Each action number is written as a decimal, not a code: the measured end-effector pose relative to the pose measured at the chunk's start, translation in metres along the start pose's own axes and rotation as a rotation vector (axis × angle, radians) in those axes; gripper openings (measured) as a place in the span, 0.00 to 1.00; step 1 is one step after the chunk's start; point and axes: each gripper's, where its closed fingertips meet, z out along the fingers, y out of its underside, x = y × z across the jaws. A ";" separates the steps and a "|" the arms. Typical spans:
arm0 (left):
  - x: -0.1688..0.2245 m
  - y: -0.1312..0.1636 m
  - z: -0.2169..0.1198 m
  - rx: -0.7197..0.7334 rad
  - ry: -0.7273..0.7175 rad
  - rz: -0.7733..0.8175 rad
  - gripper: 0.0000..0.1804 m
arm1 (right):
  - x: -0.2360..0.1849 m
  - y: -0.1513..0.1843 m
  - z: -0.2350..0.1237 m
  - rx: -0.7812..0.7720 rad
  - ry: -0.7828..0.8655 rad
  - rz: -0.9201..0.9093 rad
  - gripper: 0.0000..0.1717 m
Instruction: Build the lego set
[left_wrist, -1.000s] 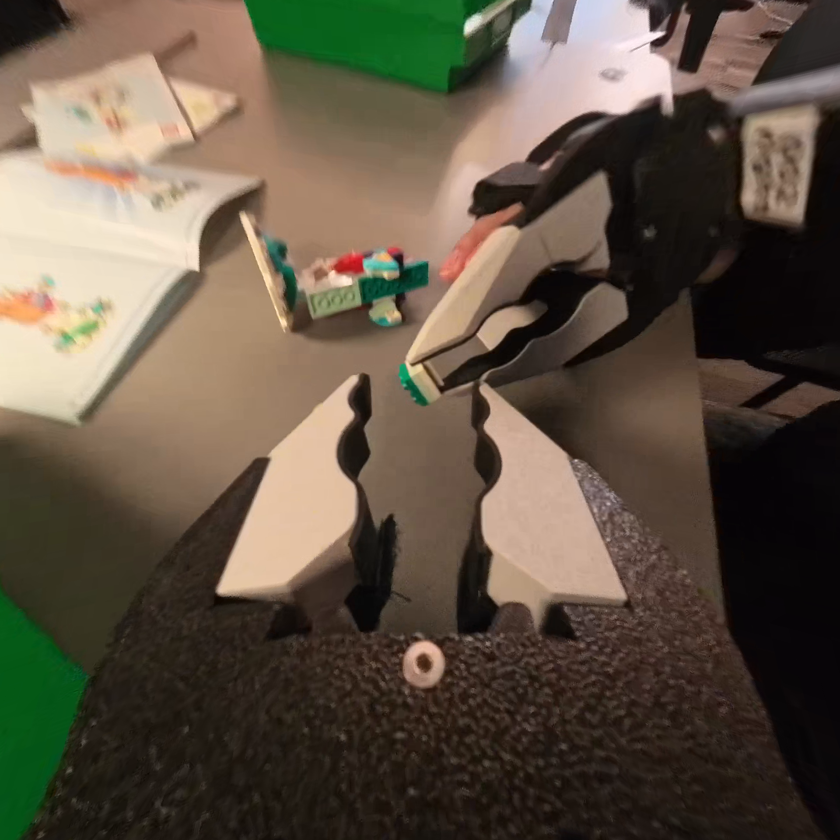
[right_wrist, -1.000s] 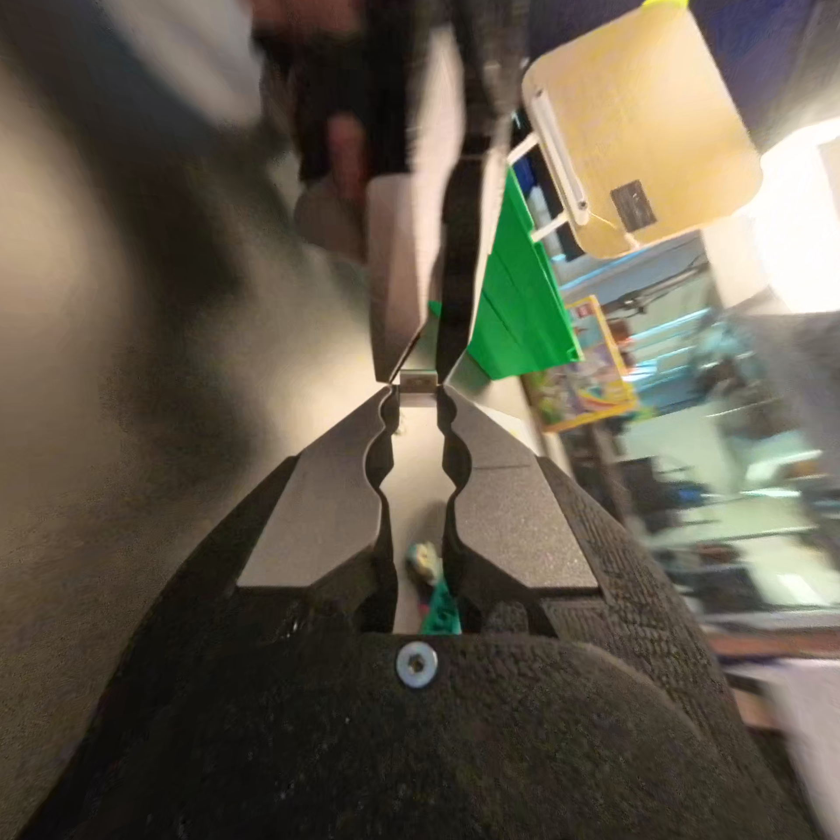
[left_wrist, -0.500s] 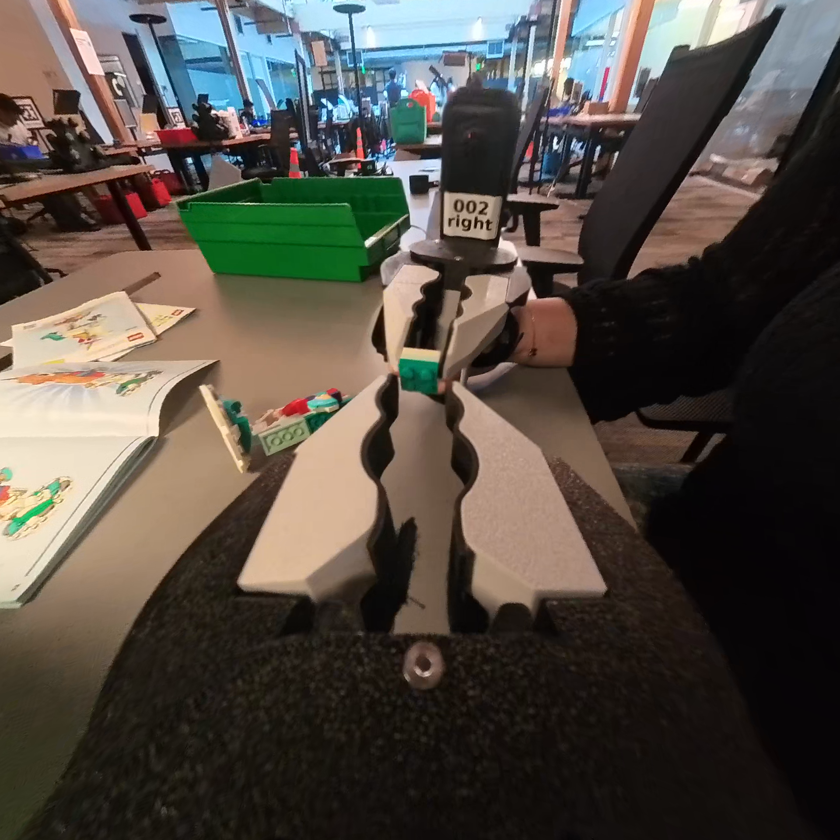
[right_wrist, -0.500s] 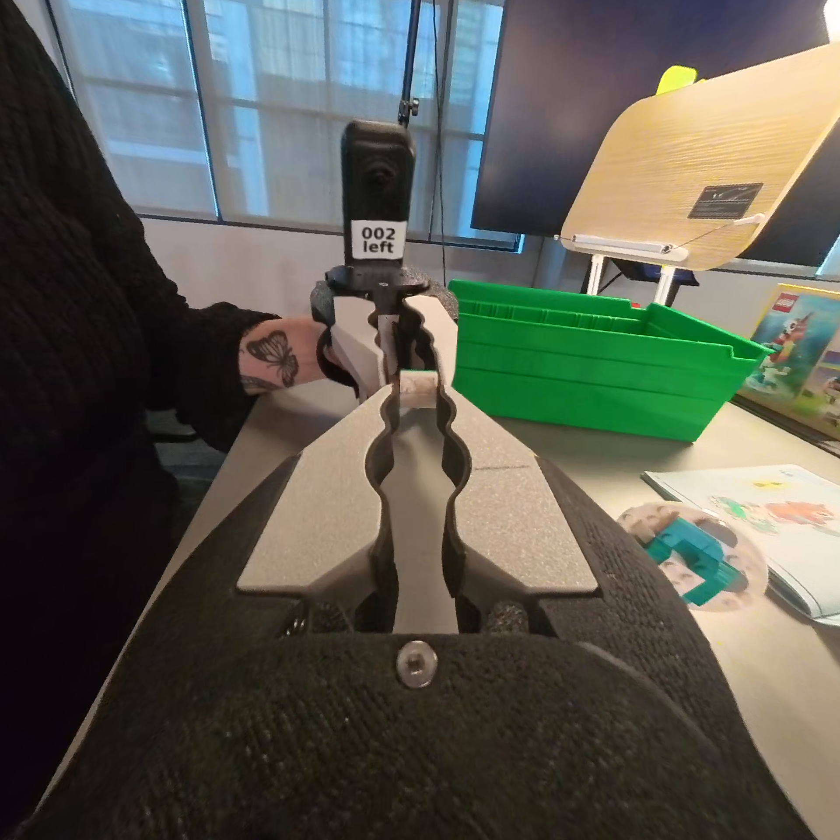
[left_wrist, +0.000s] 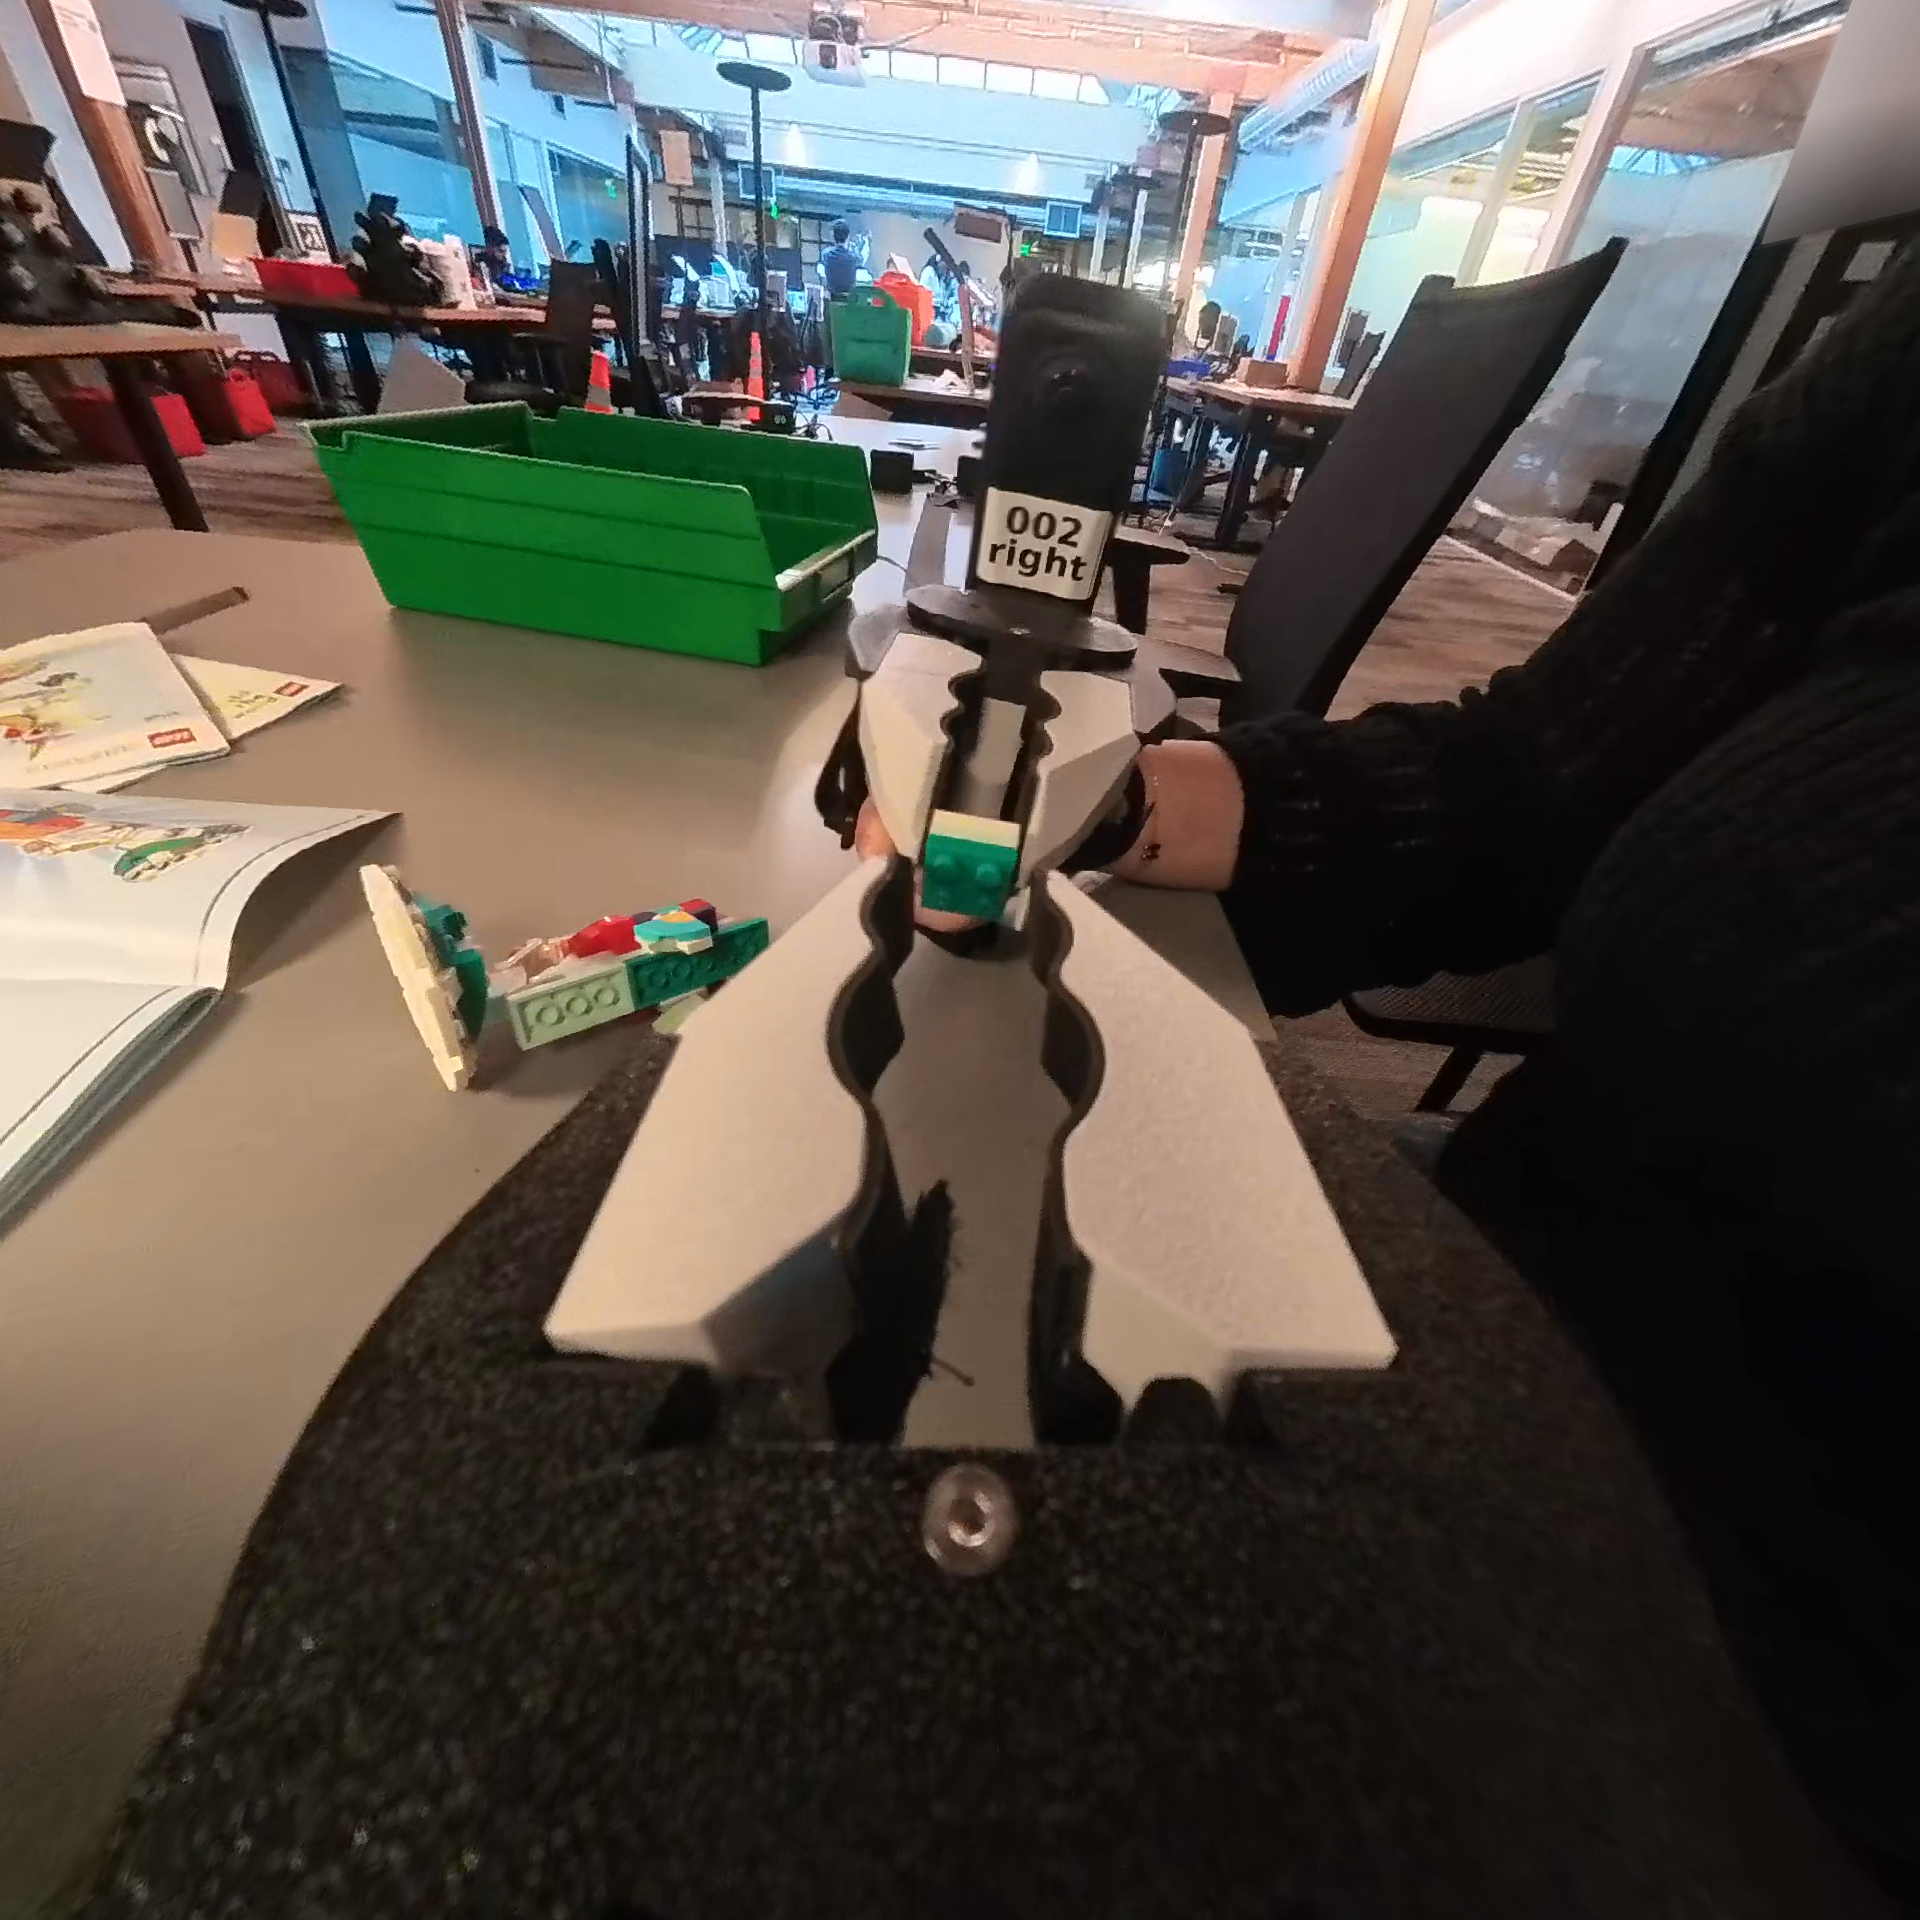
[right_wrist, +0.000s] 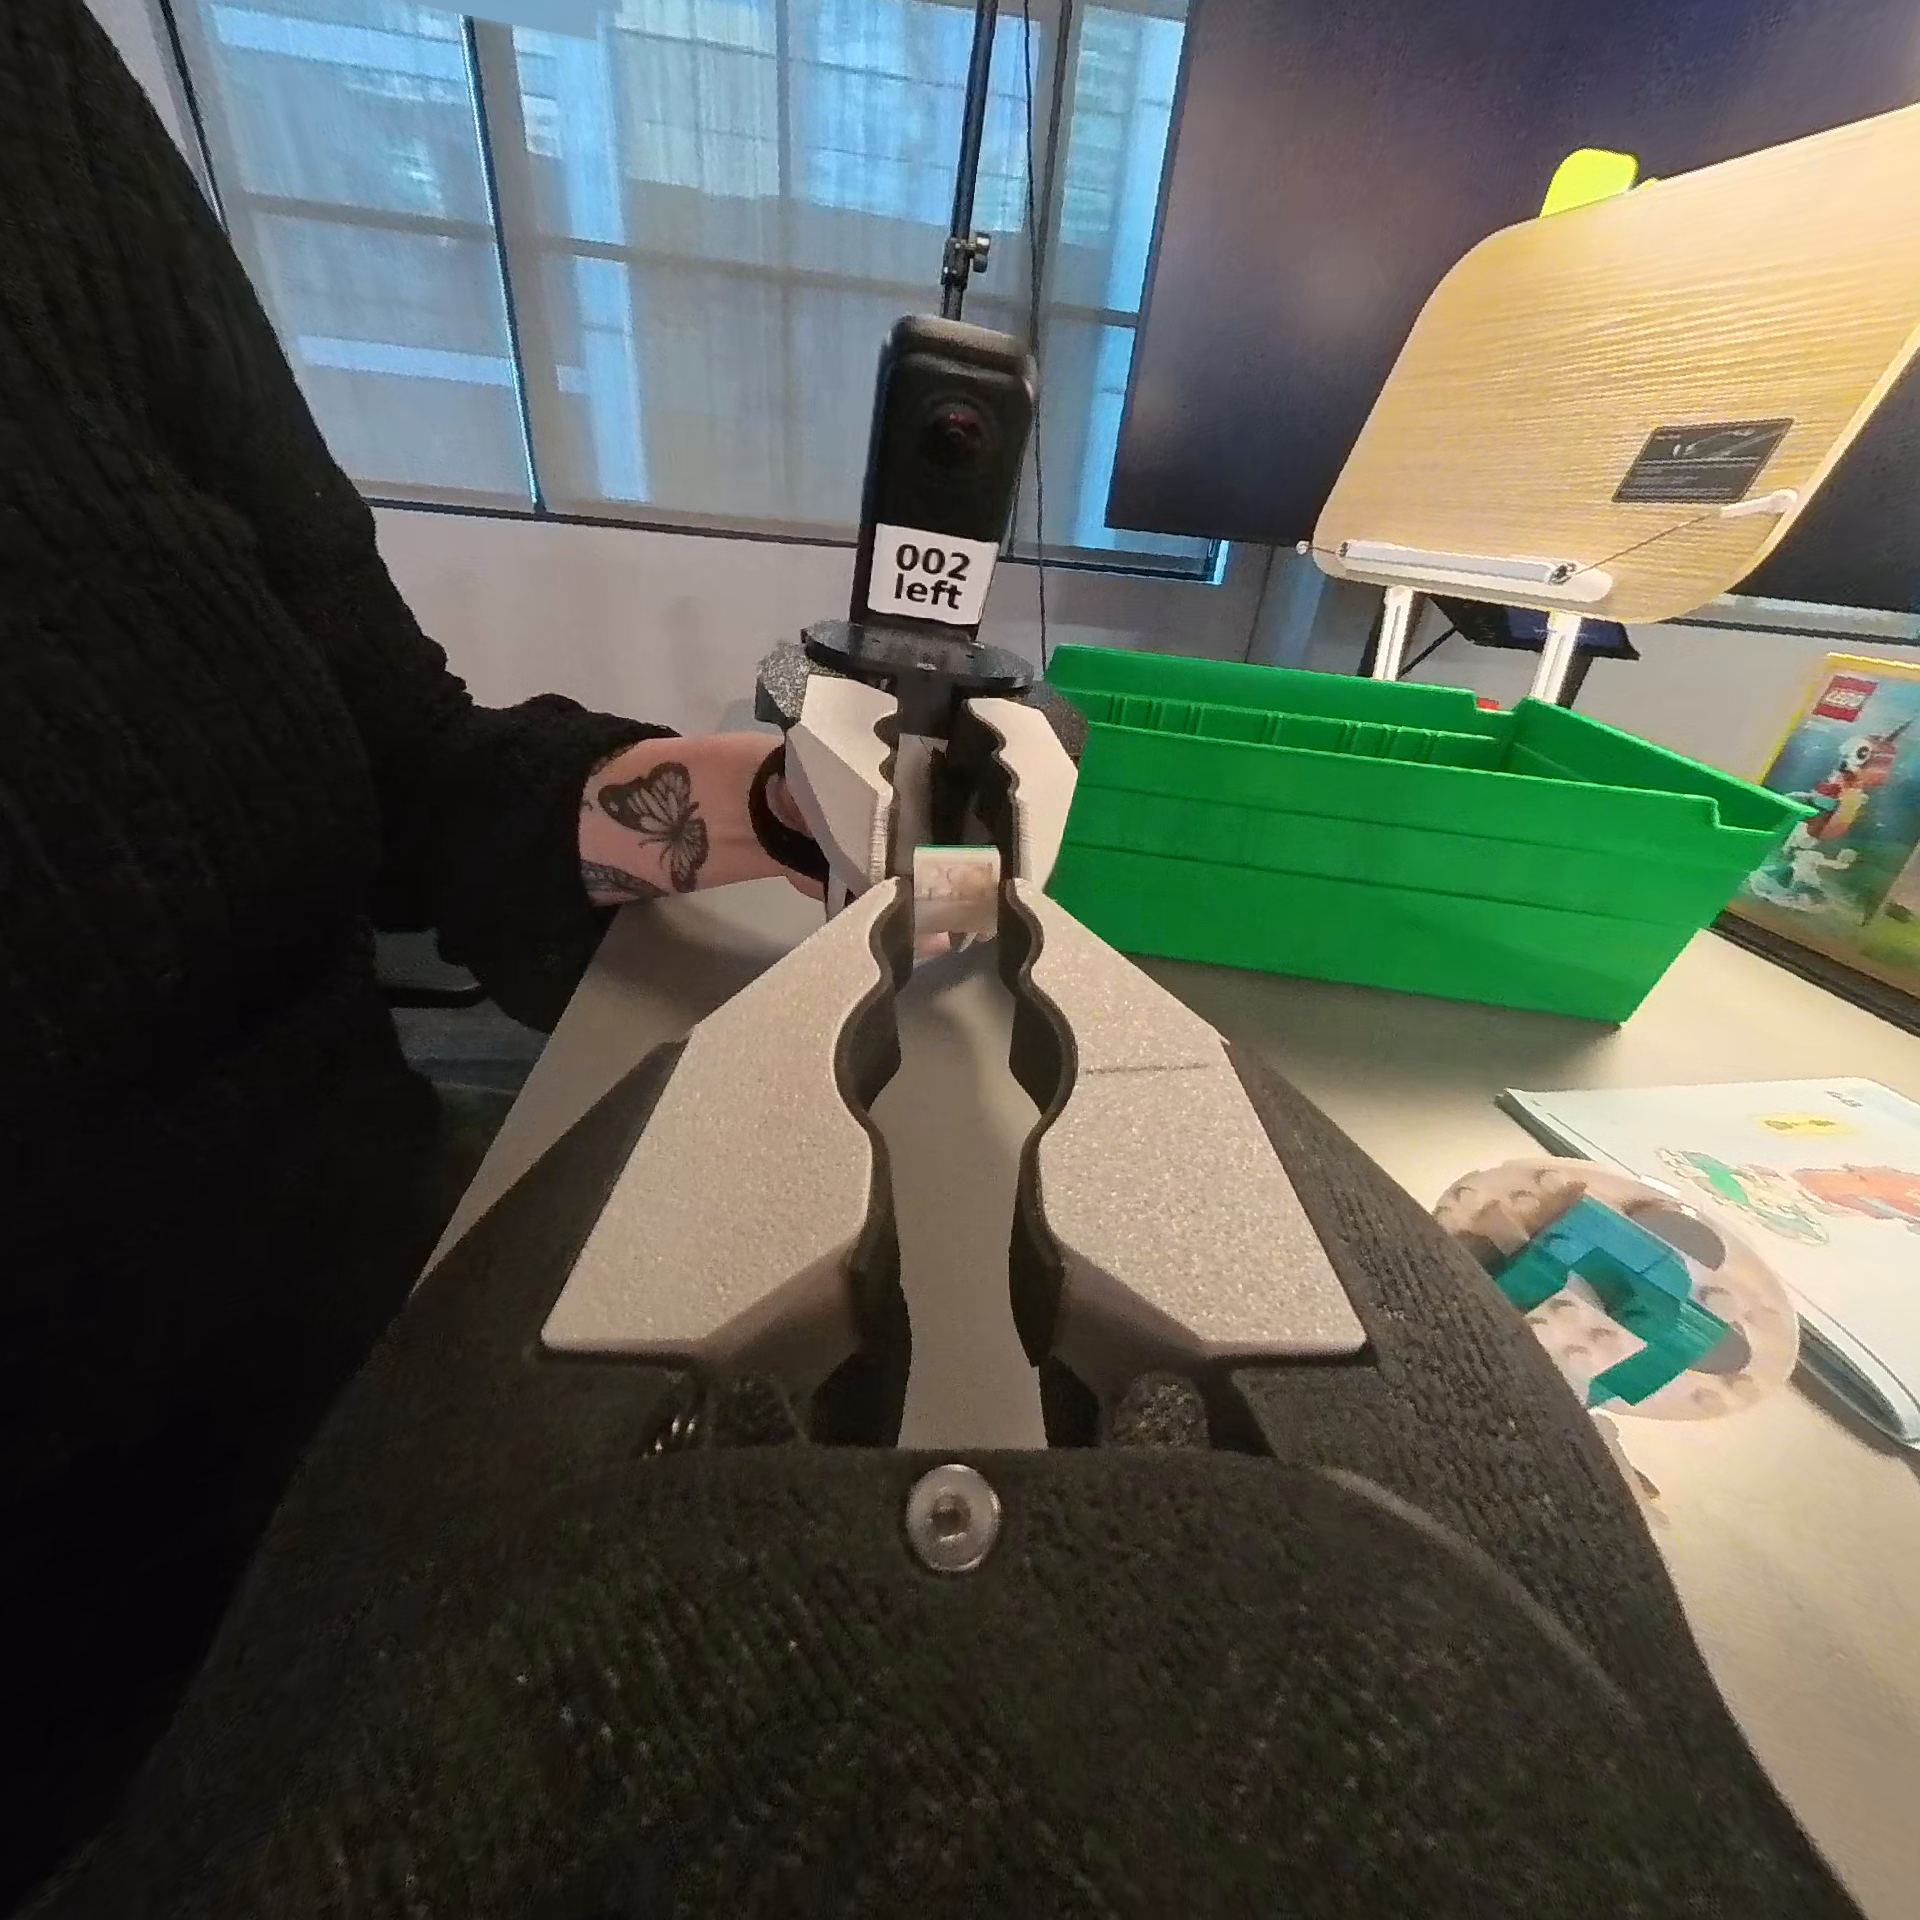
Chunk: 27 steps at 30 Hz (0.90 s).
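My two grippers face each other tip to tip above the grey table (left_wrist: 540, 748). My right gripper (right_wrist: 948, 896) is shut on a small brick (right_wrist: 954, 883), green with a white layer. In the left wrist view the brick (left_wrist: 971, 875) sits between the right gripper's fingers (left_wrist: 894, 748), studs toward the camera. My left gripper (left_wrist: 961, 883) is narrowly open. Its tips stand on either side of the same brick, with thin gaps and no pad pressing. A hand in a black sleeve holds each gripper.
A partly built brick model (left_wrist: 623, 982) on a round pale plate (left_wrist: 416, 977) lies left of the grippers; it also shows in the right wrist view (right_wrist: 1590, 1288). Open booklets (left_wrist: 104, 935) lie beyond it. There are also a green bin (left_wrist: 582, 530), a wooden stand (right_wrist: 1621, 395) and a black chair (left_wrist: 1382, 499). Less than 4 cm separates the two grippers' tips.
A second ago my left jaws were wide open, the right gripper coming in low with the brick. Both grippers rose and lined up. The left jaws narrowed around the brick, then eased slightly apart.
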 end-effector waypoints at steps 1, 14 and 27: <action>0.000 0.000 -0.001 0.006 0.003 -0.004 0.10 | 0.000 0.000 0.000 0.000 0.003 -0.002 0.08; 0.003 -0.005 -0.005 0.064 0.031 -0.028 0.08 | -0.002 -0.001 0.000 0.007 -0.020 0.005 0.08; 0.005 0.001 -0.002 0.002 0.035 -0.003 0.07 | -0.006 0.004 0.000 -0.039 -0.044 0.003 0.08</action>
